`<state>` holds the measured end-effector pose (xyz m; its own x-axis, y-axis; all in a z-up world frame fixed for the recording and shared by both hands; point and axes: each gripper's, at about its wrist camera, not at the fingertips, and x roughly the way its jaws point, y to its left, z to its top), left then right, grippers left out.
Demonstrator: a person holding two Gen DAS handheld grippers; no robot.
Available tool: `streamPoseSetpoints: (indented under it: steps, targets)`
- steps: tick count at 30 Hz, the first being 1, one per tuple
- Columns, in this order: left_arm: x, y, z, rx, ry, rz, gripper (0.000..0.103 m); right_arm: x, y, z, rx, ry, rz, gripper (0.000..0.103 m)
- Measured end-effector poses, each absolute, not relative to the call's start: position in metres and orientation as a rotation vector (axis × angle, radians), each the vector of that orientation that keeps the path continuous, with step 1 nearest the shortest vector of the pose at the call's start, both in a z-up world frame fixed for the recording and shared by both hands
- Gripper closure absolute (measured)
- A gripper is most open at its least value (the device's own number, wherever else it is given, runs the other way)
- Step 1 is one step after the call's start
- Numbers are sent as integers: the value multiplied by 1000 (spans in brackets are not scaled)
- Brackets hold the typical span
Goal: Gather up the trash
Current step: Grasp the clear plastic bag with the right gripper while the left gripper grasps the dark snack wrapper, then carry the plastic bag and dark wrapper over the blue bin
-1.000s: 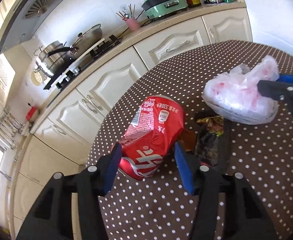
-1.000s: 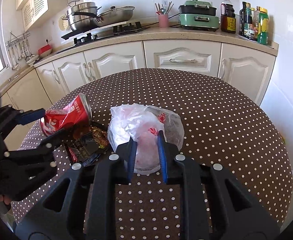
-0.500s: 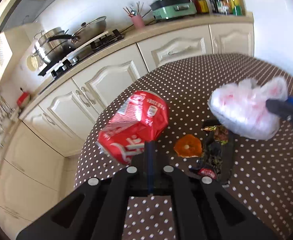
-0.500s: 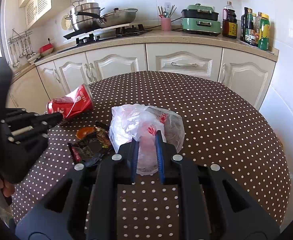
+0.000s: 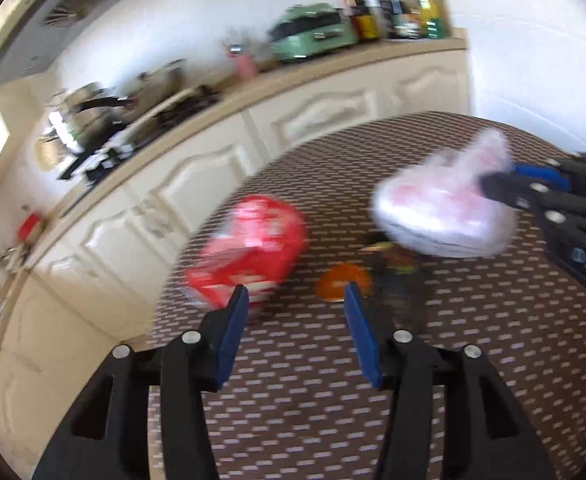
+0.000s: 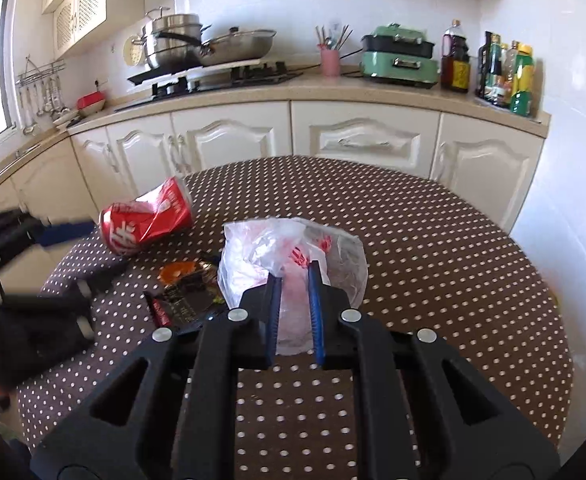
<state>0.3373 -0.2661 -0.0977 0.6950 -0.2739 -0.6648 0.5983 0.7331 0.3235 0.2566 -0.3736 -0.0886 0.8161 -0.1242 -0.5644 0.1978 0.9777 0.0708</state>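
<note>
A round table with a dotted brown cloth is the landmark. A crushed red can lies on its side near the table's left edge, free of any grip. The left gripper has just been opening; its blue pads stand apart just short of the can, with nothing between them. Right of the can lie an orange scrap and a dark wrapper, both flat on the cloth. A thin plastic bag sits near the table's middle, just right of the wrapper. The right gripper has been closing and pinches the bag's near side.
</note>
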Motion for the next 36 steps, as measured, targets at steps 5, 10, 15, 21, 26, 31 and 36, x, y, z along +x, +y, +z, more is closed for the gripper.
streamPoseSetpoints:
  steps: [5,10,15,21,26,31,36]
  targets:
    - [345,-288,-106,454,725,-597,51,253,-385,-90,156,586,-188,90]
    - [352,-300,-121,443,784,-602,51,252,-392,-91,179,582,-179,90]
    - [355,-303,-127,410,825,-607,94,252,-390,-91,177,583,-162,90]
    - [346,-289,-115,343,797,-613,101,249,-390,-88,181,571,-154,91]
    - [336,-265,-97,279,782,-615,101,236,-382,-77,189,541,-139,94]
    - [325,-225,-78,231,754,-584,101,223,-352,-59,169,505,-91,95]
    - [318,-167,-61,168,732,-529,101,217,-317,-39,156,479,-35,95]
